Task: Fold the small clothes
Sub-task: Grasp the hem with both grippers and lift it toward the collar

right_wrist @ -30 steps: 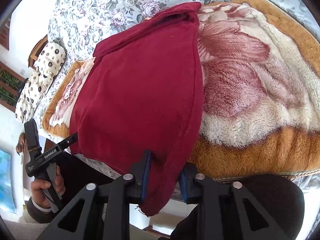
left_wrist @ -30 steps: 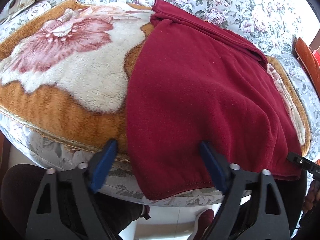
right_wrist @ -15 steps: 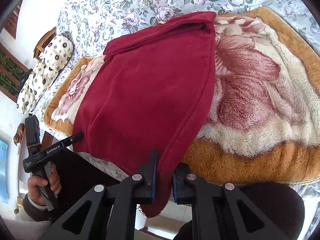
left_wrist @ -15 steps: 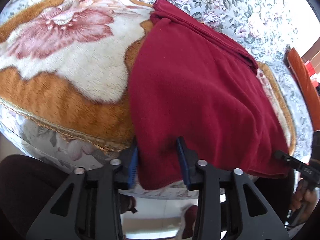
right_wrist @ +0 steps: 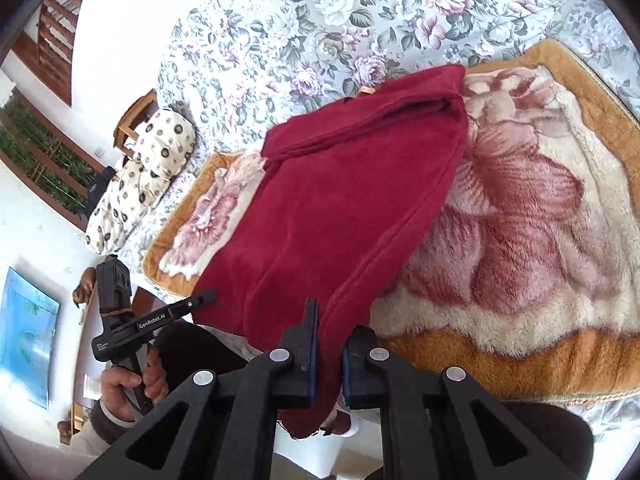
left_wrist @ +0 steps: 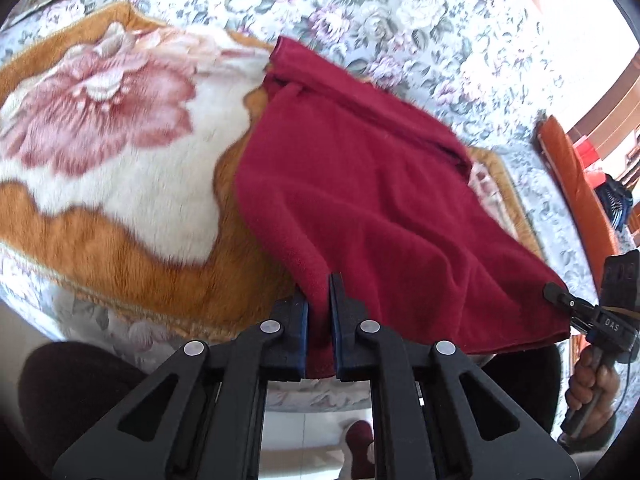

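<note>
The left tongs (left_wrist: 318,312) are clenched on the near hem of the red cloth (left_wrist: 360,200), a pinch of fleece bunched between the blue pads; the right tongs (right_wrist: 329,350) are clenched too, gripping the cloth's other near corner, with a tail of it hanging below the jaws. In the left view the right tongs show at the far right edge with their tip against the cloth's corner, and a hand (left_wrist: 592,384) wrapped round the grip; in the right view the left tongs appear at the lower left, likewise held in a hand (right_wrist: 128,384), tip at the cloth's edge.

Between the two grips the near hem is lifted and sags a little; the rest of the cloth lies spread over the blanket (left_wrist: 100,184), a plush thing of tan border and pink flower on cream; its far end is doubled into a thick folded band that reaches onto the sheet (left_wrist: 400,12), grey-blue with roses, which covers the bed beneath.

Off to the left in the right view sits a spotted pillow (right_wrist: 140,184) at the bed's end; a dark knee shows under each pair of tongs.
</note>
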A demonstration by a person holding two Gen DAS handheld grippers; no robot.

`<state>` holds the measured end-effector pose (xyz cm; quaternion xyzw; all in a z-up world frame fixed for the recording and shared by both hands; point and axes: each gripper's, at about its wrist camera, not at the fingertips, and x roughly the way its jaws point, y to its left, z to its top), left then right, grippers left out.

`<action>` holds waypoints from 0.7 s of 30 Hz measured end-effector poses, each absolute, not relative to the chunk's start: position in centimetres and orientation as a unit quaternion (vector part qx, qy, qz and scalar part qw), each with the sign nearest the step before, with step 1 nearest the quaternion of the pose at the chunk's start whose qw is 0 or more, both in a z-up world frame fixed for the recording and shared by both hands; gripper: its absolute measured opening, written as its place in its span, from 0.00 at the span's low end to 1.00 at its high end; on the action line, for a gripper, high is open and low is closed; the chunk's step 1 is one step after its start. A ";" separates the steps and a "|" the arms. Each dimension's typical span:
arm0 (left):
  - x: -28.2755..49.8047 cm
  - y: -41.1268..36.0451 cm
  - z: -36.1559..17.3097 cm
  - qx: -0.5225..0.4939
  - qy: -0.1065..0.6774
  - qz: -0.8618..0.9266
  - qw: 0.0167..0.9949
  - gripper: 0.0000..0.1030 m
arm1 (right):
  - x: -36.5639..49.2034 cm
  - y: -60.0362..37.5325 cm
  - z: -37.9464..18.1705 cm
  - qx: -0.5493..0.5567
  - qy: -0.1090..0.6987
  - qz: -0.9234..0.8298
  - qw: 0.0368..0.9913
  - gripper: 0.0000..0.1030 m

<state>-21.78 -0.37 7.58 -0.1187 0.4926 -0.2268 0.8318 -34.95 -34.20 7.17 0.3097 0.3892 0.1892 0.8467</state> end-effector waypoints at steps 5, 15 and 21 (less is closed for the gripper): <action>-17.4 -0.5 11.4 -0.145 0.464 -0.240 0.840 0.07 | -31.8 -36.5 10.7 0.321 0.346 0.194 0.860 0.08; -1.9 -5.4 15.1 -0.137 0.436 -0.239 0.857 0.07 | -17.3 -41.7 13.6 0.338 0.311 0.151 0.875 0.08; 7.5 -8.6 11.8 -0.134 0.462 -0.217 0.849 0.07 | -7.9 -46.2 8.5 0.380 0.332 0.112 0.856 0.08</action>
